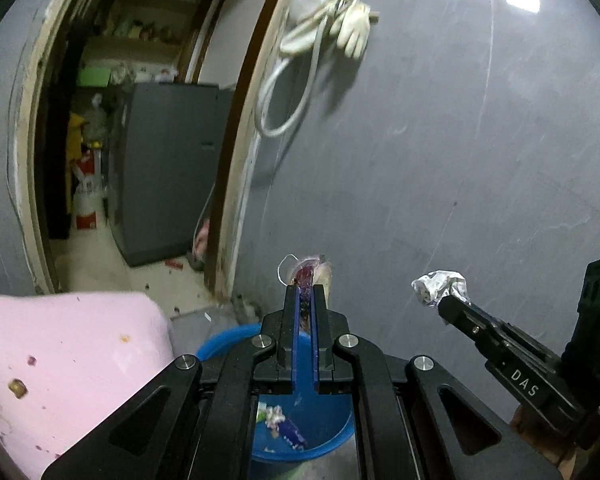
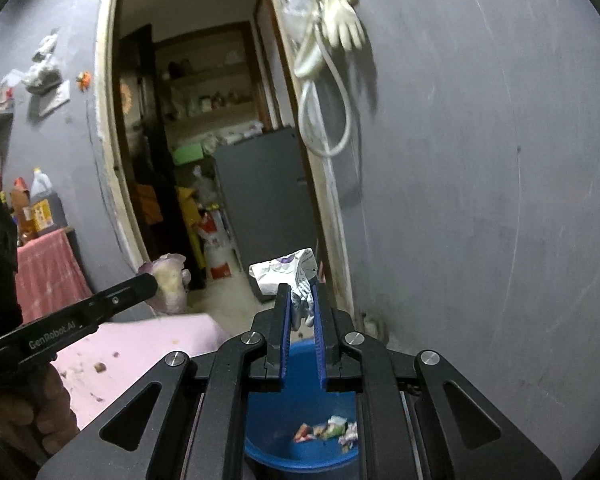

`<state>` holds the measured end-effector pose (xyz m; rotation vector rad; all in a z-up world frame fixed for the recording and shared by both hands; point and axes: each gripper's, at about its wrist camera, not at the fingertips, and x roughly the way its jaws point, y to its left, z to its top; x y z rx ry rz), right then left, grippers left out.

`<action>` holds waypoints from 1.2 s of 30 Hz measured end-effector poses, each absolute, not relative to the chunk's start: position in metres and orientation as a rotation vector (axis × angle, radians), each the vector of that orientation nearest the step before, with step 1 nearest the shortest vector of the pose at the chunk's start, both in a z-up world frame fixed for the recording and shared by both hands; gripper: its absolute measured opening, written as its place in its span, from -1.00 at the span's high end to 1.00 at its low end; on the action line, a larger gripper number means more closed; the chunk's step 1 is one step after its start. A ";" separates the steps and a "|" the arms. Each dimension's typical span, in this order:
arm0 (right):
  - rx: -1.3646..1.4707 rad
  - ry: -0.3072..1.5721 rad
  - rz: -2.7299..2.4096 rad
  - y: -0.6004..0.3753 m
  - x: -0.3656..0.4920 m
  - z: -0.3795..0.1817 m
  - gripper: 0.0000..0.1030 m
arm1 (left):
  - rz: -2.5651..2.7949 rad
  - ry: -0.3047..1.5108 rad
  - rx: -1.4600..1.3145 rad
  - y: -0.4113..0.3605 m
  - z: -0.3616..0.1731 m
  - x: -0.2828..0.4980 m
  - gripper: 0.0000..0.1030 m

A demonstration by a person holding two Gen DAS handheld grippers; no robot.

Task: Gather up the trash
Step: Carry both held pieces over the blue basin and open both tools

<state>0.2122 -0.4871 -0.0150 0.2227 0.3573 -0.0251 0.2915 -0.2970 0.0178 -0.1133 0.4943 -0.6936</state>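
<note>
Above blue bucket (image 2: 300, 452) | left gripper (image 1: 308, 288) pinches onion peel (image 1: 320, 272) | right gripper (image 2: 302, 286) pinches crumpled wrapper (image 2: 284, 270), upright

Left tongs (image 1: 307, 292): black, blue-padded, clamped on a purplish-white onion-like scrap (image 1: 314, 271). Right tongs (image 1: 446, 306): black, at right, gripping a crumpled silvery-white wrapper (image 1: 440, 285). Round blue plastic bucket (image 1: 340, 436): below both, holding mixed litter. Pink stained worktop (image 1: 68, 360): lower left. Cream rubber glove (image 1: 354, 26) and coiled white hose (image 1: 288, 92): hung on the grey wall (image 1: 460, 160). Grey refrigerator (image 1: 168, 168): through the doorway.
</note>
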 end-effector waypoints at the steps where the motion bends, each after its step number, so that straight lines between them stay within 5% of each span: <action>1: 0.229 0.371 -0.026 -0.489 0.215 -0.021 0.83 | -0.692 0.509 -0.109 -0.301 0.012 0.294 0.95; 23: 0.349 0.625 -0.018 -0.507 0.266 -0.108 0.79 | -0.590 0.851 -0.052 -0.338 -0.109 0.355 0.95; 36: 0.371 0.644 -0.029 -0.510 0.266 -0.106 0.50 | -0.568 0.860 -0.108 -0.319 -0.093 0.349 0.81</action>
